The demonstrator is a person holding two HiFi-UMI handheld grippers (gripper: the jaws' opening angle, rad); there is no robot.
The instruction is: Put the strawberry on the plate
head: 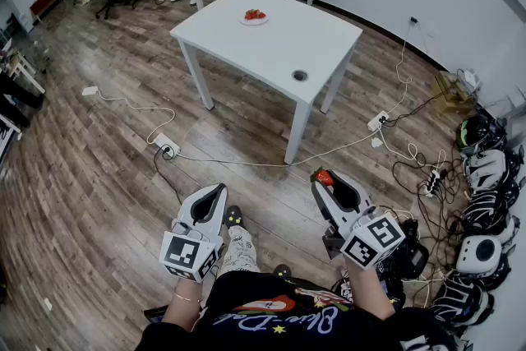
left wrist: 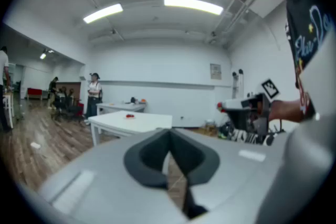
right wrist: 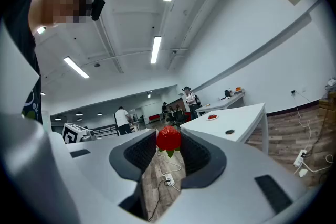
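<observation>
We are at the carrying step: the right gripper (head: 328,184) has its jaws clamped on the strawberry (right wrist: 168,138) at their tips, well apart from the white table (head: 316,41) where the plate (head: 262,20) stands. The left gripper (head: 216,191) has its jaws together and holds nothing. Next, in our judgement, we must walk to the table and bring the strawberry over the plate before the jaws let go.

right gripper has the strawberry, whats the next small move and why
Probably carry the right gripper forward toward the white table without opening its jaws. The strawberry is pinched at its jaw tips, but the plate sits on the table's far side, well ahead of the person and seemingly out of reach.
</observation>
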